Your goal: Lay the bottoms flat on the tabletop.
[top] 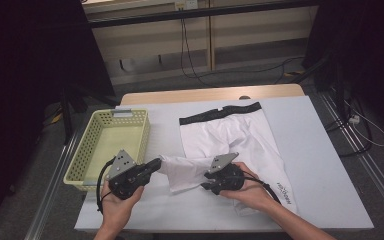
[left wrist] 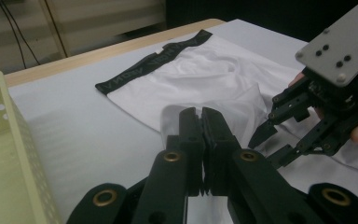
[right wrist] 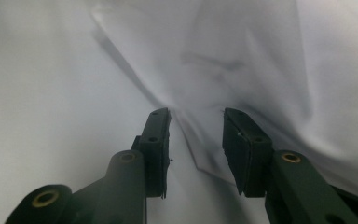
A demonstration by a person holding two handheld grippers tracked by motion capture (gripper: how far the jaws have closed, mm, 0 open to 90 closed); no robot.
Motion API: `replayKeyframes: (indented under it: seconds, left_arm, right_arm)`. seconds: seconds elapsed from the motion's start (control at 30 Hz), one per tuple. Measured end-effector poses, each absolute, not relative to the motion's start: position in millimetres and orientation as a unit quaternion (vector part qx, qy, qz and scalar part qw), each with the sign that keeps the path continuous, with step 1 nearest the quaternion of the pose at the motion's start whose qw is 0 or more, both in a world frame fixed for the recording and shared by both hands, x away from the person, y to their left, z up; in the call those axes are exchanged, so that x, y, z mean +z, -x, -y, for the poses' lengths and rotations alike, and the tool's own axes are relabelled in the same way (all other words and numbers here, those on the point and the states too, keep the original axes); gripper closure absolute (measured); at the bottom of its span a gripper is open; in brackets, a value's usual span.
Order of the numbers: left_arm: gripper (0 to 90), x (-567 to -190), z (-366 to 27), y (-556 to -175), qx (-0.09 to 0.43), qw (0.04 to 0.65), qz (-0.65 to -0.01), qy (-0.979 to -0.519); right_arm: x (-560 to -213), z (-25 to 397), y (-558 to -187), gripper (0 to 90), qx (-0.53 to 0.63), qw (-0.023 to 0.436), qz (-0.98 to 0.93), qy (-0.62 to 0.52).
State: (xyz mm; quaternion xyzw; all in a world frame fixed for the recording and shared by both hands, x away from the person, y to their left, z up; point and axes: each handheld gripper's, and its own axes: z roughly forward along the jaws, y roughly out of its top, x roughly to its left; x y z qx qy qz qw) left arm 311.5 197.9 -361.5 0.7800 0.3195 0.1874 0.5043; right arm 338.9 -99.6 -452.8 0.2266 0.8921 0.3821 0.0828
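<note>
White shorts [top: 230, 135] with a black waistband [top: 220, 114] lie flat on the white-covered table. My left gripper [top: 156, 163] is at the shorts' near left leg corner, and its jaws are shut on that fabric edge, which curls up behind the tips of the left gripper [left wrist: 201, 114]. My right gripper [top: 206, 181] rests over the same leg a little to the right, open. In the right gripper view a fold of the shorts [right wrist: 242, 56] lies between the spread jaws of the right gripper [right wrist: 196, 114]. The left gripper view shows the right gripper [left wrist: 268, 149] open above the shorts [left wrist: 205, 70].
A pale yellow-green perforated basket [top: 87, 145] stands at the table's left, close to my left hand, and its wall [left wrist: 9, 140] is beside the left gripper. The white cover [top: 320, 165] extends to the right. Cables lie on the floor behind.
</note>
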Motion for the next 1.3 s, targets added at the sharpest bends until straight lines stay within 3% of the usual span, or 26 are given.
replayKeyframes:
  seconds: [0.07, 0.2, 0.5, 0.73, 0.9, 1.07, 1.23, 1.3]
  left_arm:
    - [88.1, -360.1, -199.7, -311.2, 0.188, 0.506, -0.323, -0.778]
    - [88.2, -356.6, -201.7, -310.8, 0.191, 0.510, -0.322, -0.774]
    - [85.0, -372.8, -195.1, -316.3, 0.169, 0.493, -0.325, -0.789]
    - [69.3, -389.2, -174.4, -323.2, 0.152, 0.463, -0.318, -0.813]
    - [65.2, -393.7, -167.2, -325.9, 0.147, 0.456, -0.314, -0.820]
    - [51.3, -395.3, -169.4, -324.9, 0.153, 0.459, -0.326, -0.813]
    - [37.9, -401.3, -173.4, -323.3, 0.152, 0.461, -0.331, -0.809]
    - [37.5, -404.5, -174.8, -322.9, 0.150, 0.459, -0.333, -0.810]
  right_arm:
    - [-453.4, 99.6, -340.6, 67.8, 0.384, 0.080, -0.889, -0.235]
    - [-451.3, 99.7, -346.8, 90.0, 0.373, 0.080, -0.888, -0.256]
    - [-433.4, 120.9, -327.6, 90.0, 0.391, 0.038, -0.888, -0.239]
    - [-423.6, 163.1, -317.6, 90.0, 0.404, 0.034, -0.880, -0.248]
    - [-430.7, 180.5, -315.8, 87.7, 0.390, 0.032, -0.881, -0.265]
    - [-419.7, 165.6, -321.4, 72.3, 0.412, 0.043, -0.869, -0.269]
    - [-412.6, 122.7, -345.5, 71.4, 0.422, 0.064, -0.864, -0.267]
    - [-416.3, 105.3, -356.5, 71.3, 0.410, 0.067, -0.870, -0.264]
